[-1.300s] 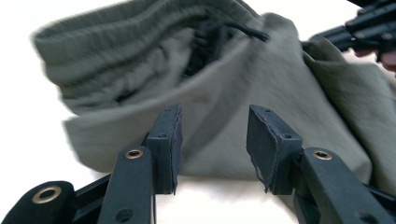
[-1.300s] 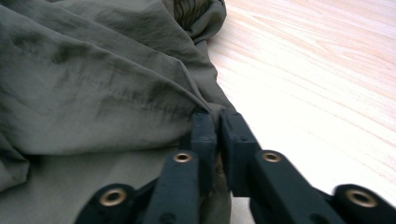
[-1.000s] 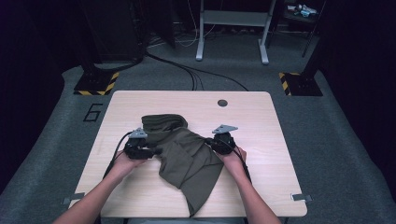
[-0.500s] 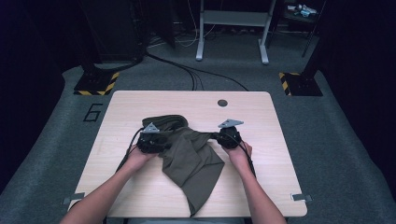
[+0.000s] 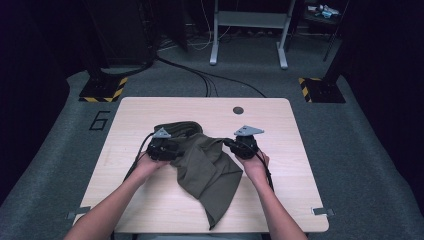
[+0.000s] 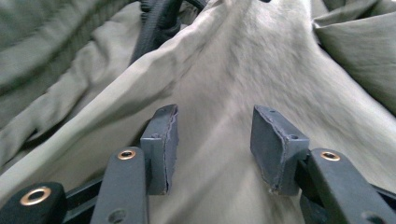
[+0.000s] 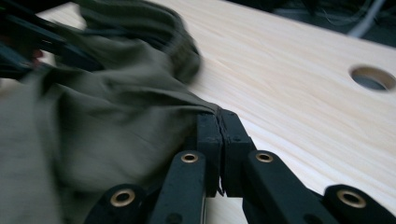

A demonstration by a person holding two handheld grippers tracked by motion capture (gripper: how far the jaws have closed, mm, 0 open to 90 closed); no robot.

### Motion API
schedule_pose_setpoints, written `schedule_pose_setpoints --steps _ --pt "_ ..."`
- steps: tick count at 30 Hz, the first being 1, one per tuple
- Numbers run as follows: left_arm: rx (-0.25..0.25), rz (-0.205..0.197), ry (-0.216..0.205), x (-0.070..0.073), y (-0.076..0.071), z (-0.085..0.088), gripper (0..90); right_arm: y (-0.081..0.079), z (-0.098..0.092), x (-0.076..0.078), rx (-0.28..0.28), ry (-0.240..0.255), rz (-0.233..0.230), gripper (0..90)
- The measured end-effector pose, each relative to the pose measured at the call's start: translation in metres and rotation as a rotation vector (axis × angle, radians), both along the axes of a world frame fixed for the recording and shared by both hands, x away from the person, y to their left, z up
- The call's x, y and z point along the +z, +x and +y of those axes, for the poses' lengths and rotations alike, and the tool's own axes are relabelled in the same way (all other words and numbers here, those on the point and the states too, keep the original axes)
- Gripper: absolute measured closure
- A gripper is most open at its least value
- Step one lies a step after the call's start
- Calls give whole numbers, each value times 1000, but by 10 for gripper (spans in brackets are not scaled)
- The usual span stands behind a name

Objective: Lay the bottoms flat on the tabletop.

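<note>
Dark floor and cable runs ring your pale wooden tabletop [image 5: 150, 200], where the olive garment [image 5: 207, 170] lies crumpled at the middle. Your right gripper [image 7: 219, 122] has its jaws pressed together on a pinch of the cloth's edge. Your left gripper [image 6: 212, 140] has just been opening its jaws; they stand apart with fabric below them and nothing pinched (the cloth looks slack there, though that close view is blurred). You seem to be mid-spread, one corner held, the other grip being retaken. Next, settle the left jaws over a fold or edge, close, then draw both hands apart to flatten it.
</note>
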State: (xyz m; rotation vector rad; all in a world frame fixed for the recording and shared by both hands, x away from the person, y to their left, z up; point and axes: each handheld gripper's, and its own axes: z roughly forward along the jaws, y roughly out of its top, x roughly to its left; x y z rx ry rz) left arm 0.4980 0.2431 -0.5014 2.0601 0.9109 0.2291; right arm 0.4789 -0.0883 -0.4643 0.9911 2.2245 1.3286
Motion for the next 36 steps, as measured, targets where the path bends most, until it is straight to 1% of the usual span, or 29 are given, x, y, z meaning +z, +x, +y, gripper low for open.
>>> schedule_pose_setpoints --steps 2,3,4,5,6,8,9,10,13,14,15,16,17,18,19,20,21,22,23,24,25,26,27,29,30,31,32,35,36 --pt "10 5 -14 5 -4 8 505 -7 9 2 32 15 -4 877" --pt "1 -1 -4 7 -4 13 501 -11 13 3 42 19 -2 877" --pt "9 -2 -4 9 -6 16 501 -11 13 3 42 19 -2 877" --pt "14 0 -2 10 -7 19 498 -16 23 2 68 29 9 877" --pt "16 -14 9 11 -7 23 498 -16 23 2 68 29 9 877" --pt "36 -18 5 11 -9 29 487 -23 36 1 97 37 30 878" --pt "49 -28 1 11 -9 32 487 -25 41 0 105 43 36 878" --pt "58 -25 -6 11 -10 36 487 -25 41 0 105 43 36 878" --pt "93 -36 5 9 -12 44 487 -29 54 -2 131 48 54 878" --pt "143 -31 6 9 -13 50 479 -32 60 -3 140 54 72 878" --pt "143 -31 6 9 -13 50 470 -32 64 -4 151 54 67 878" --pt "167 -42 11 9 -14 52 470 -32 64 -4 151 54 67 878" --pt "192 -43 4 9 -15 55 456 -35 70 -5 159 56 74 877" --pt "246 -46 -1 8 -17 60 451 -36 74 -5 160 61 78 878" --pt "246 -46 -1 8 -17 60 444 -38 78 -6 164 69 82 878" --pt "269 -55 4 7 -17 62 435 -39 80 -6 172 73 82 878" --pt "307 -53 21 6 -17 65 421 -41 84 -6 180 79 91 878" --pt "333 -50 21 5 -17 67 421 -41 84 -6 180 79 91 878" --pt "372 -48 -1 4 -17 70 414 -45 90 -6 191 83 96 878" --pt "391 -40 -21 3 -17 75 412 -46 94 -6 208 77 91 877" --pt "407 -41 -26 2 -17 78 407 -47 97 -5 222 71 80 877" --pt "419 -43 -21 1 -17 82 407 -47 97 -5 222 71 80 877" --pt "431 -43 -14 0 -17 88 405 -50 106 -5 244 69 81 877" --pt "437 -46 -10 -1 -17 90 396 -52 110 -4 247 70 88 878" --pt "445 -46 -2 -2 -18 93 396 -54 113 -4 253 66 101 877" --pt "456 -56 7 -2 -18 96 394 -54 117 -6 269 62 95 877" --pt "459 -60 9 -3 -17 98 394 -57 122 -7 271 68 107 878" --pt "477 -62 -7 -1 -18 105 392 -62 138 -13 307 74 118 877" --pt "479 -66 -8 -1 -18 106 392 -62 138 -13 307 74 118 877"
